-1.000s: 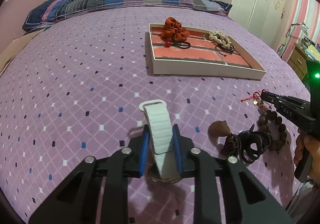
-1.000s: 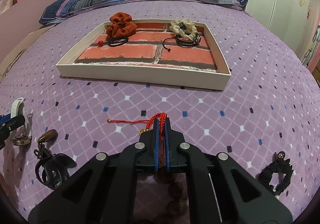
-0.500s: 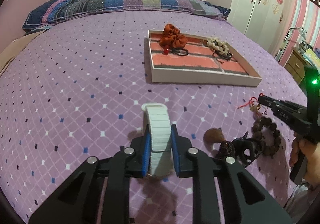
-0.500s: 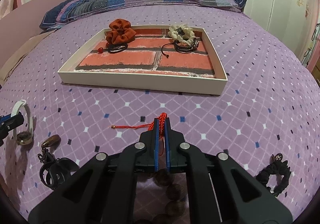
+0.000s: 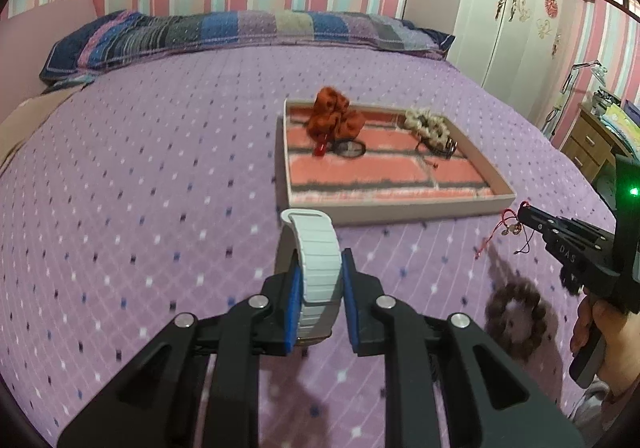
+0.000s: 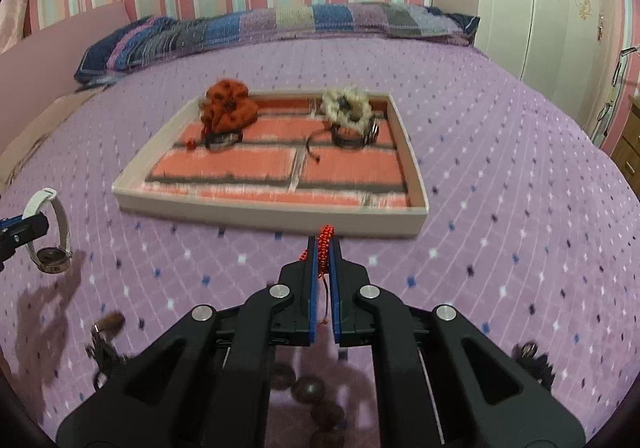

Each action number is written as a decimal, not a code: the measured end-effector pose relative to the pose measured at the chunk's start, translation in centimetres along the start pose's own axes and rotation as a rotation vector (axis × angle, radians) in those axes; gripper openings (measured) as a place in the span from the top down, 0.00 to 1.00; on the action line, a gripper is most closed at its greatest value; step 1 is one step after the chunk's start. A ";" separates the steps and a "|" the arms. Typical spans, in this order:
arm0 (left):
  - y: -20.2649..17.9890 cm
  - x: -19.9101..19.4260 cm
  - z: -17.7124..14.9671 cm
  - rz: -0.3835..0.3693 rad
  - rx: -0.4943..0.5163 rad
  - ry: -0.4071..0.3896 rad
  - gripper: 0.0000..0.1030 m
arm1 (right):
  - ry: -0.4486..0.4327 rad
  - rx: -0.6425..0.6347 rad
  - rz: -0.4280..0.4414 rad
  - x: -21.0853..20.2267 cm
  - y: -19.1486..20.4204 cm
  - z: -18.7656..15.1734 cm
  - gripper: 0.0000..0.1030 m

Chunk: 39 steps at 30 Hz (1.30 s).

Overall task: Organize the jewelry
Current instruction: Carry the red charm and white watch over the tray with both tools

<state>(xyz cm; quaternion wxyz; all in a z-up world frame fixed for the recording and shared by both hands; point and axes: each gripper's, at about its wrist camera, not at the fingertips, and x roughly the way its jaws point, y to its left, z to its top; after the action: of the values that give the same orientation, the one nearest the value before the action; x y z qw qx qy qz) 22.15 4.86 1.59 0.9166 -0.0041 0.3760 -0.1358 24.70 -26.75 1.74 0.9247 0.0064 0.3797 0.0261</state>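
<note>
A: Entry, left side first. What sits between my left gripper (image 5: 320, 268) pads?

B: The white watch (image 5: 318, 268). Its link strap runs up between the two blue pads, both pressing its edges, so the jaws are clenched on the strap. The strap loops above the fingertips; in the right wrist view the round case (image 6: 51, 259) hangs below the strap, clear of the purple bedspread (image 5: 140, 188).

A: And my right gripper (image 6: 324, 248)?

B: Jaws pinched nearly together on the red cord (image 6: 325, 238) of the bead bracelet (image 5: 516, 322). A knotted red bit sticks out past the tips. The dark wooden beads dangle under the gripper (blurred in both views), off the bedspread.

A: Containers?

B: One shallow white tray (image 6: 272, 214) with a brick-print floor, lying on the bedspread beyond both grippers. Far-left corner: an orange scrunchie (image 6: 228, 108) with a black hair tie (image 6: 222, 139) just in front of it. Far-right corner: a cream bead bracelet (image 6: 348, 108) on top of dark bands (image 6: 352, 138). The near half of the tray is bare.

A: Hand pose?

B: Both grippers angle downward toward the tray. A hand (image 5: 604, 332) grips the right gripper's handle at the right edge of the left wrist view. A black hair clip (image 6: 102, 356) with a brown piece lies lower left of the right gripper, a black scrunchie (image 6: 534, 364) lower right.
</note>
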 end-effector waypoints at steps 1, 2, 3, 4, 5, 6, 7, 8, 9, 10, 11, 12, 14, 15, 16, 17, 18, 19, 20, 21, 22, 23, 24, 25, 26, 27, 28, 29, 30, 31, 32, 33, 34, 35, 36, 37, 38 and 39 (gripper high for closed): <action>-0.2 0.1 0.7 -0.003 0.002 -0.005 0.81 | -0.013 0.007 -0.001 0.0 -0.2 0.6 0.94; -0.3 0.2 1.3 -0.006 0.004 -0.008 0.81 | -0.020 0.013 -0.002 0.0 -0.3 1.1 0.94; -0.6 0.4 2.2 -0.011 0.007 -0.012 0.81 | -0.030 0.024 0.001 0.1 -0.4 1.8 0.94; -0.8 0.7 3.0 -0.016 0.011 -0.016 0.81 | -0.040 0.036 0.005 0.2 -0.6 2.5 0.94; -1.0 0.9 3.6 -0.022 0.012 -0.020 0.81 | -0.047 0.044 0.008 0.2 -0.8 3.1 0.94; -1.1 1.1 4.3 -0.028 0.013 -0.025 0.81 | -0.055 0.051 0.009 0.4 -0.9 3.7 0.94; -1.5 1.5 5.1 -0.033 0.017 -0.033 0.81 | -0.060 0.059 0.010 0.6 -1.1 4.3 0.94; -1.6 1.7 5.7 -0.034 0.020 -0.036 0.81 | -0.064 0.071 0.012 0.9 -1.4 5.0 0.94; -1.9 2.1 6.3 -0.034 0.026 -0.040 0.81 | -0.067 0.079 0.013 1.2 -1.6 5.6 0.94; -2.3 2.7 7.1 -0.034 0.033 -0.046 0.81 | -0.069 0.090 0.014 1.8 -2.0 6.3 0.94; -2.5 3.1 7.5 -0.034 0.037 -0.048 0.81 | -0.070 0.096 0.016 2.2 -2.1 6.8 0.94; -2.7 3.7 8.2 -0.035 0.041 -0.050 0.81 | -0.070 0.104 0.018 2.7 -2.4 7.3 0.94; -3.1 4.9 9.1 -0.037 0.044 -0.047 0.81 | -0.069 0.126 0.022 3.9 -3.1 8.4 0.94; -3.3 5.7 9.6 -0.038 0.046 -0.042 0.81 | -0.065 0.137 0.023 4.7 -3.5 8.9 0.94; -3.3 6.3 9.8 -0.038 0.047 -0.037 0.81 | -0.062 0.143 0.023 5.2 -3.7 9.2 0.94; -3.5 7.2 10.2 -0.038 0.048 -0.029 0.81 | -0.056 0.149 0.022 6.1 -4.0 9.6 0.94; -3.6 8.3 10.5 -0.038 0.049 -0.017 0.81 | -0.052 0.152 0.020 6.8 -4.3 9.9 0.94; -3.7 9.3 10.7 -0.036 0.052 -0.008 0.81 | -0.043 0.155 0.018 7.8 -4.7 10.3 0.94; -3.8 10.0 10.8 -0.034 0.054 -0.002 0.81 | -0.038 0.155 0.014 8.4 -4.9 10.4 0.94; -3.8 10.9 11.0 -0.030 0.055 0.006 0.81 | -0.030 0.155 0.009 9.3 -5.2 10.7 0.94; -3.8 11.8 11.2 -0.026 0.054 0.013 0.81 | -0.023 0.155 0.005 10.1 -5.4 10.9 0.94; -3.8 13.0 11.4 -0.022 0.055 0.026 0.81 | -0.018 0.156 0.002 10.7 -5.6 11.0 0.94; -3.7 13.8 11.5 -0.020 0.055 0.034 0.81 | -0.010 0.159 0.000 11.4 -5.9 11.1 0.94; -3.6 14.6 11.6 -0.018 0.053 0.041 0.81 | -0.003 0.162 -0.002 12.1 -6.2 11.0 0.94; -3.5 15.5 11.8 -0.016 0.050 0.051 0.81 | 0.001 0.161 -0.004 12.5 -6.3 10.9 0.94; -3.3 16.3 11.9 -0.014 0.045 0.059 0.81 | 0.007 0.158 -0.007 13.0 -6.4 10.9 0.94; -3.2 16.8 12.0 -0.015 0.039 0.064 0.81 | 0.014 0.154 -0.010 13.4 -6.5 10.7 0.94; -3.0 17.5 12.1 -0.017 0.030 0.071 0.81 | 0.026 0.151 -0.014 14.1 -6.7 10.5 0.94; -2.8 18.0 12.2 -0.021 0.022 0.078 0.81 | 0.035 0.150 -0.015 14.5 -6.8 10.3 0.94; -2.6 18.6 12.2 -0.024 0.013 0.085 0.81 | 0.043 0.148 -0.017 14.9 -6.8 10.1 0.94; -2.5 18.9 12.2 -0.022 0.011 0.084 0.81 | 0.051 0.146 -0.019 15.1 -6.9 10.0 0.94; -2.5 19.1 12.2 -0.019 0.010 0.083 0.81 | 0.062 0.146 -0.022 15.5 -6.9 9.8 0.94; -2.3 19.3 12.3 -0.023 0.001 0.083 0.81 | 0.069 0.147 -0.024 15.7 -6.9 9.8 0.94; -2.2 19.4 12.4 -0.027 -0.007 0.083 0.81 | 0.080 0.149 -0.028 16.1 -7.0 9.6 0.94; -2.0 19.5 12.4 -0.031 -0.015 0.081 0.81 | 0.088 0.151 -0.030 16.3 -7.0 9.4 0.94; -1.9 19.5 12.5 -0.031 -0.019 0.079 0.81 | 0.093 0.151 -0.032 16.5 -7.1 9.3 0.94; -1.7 19.8 12.4 -0.028 -0.019 0.078 0.81 | 0.099 0.148 -0.033 16.7 -7.1 9.2 0.94; -1.7 20.0 12.4 -0.023 -0.019 0.081 0.81 | 0.101 0.143 -0.033 16.8 -7.0 9.1 0.94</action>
<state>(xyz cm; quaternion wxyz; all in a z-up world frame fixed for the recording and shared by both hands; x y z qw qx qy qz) 43.93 -2.97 -3.10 0.8989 -0.0115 0.4141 -0.1428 43.34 -32.78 -3.74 0.9019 0.0648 0.4267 -0.0160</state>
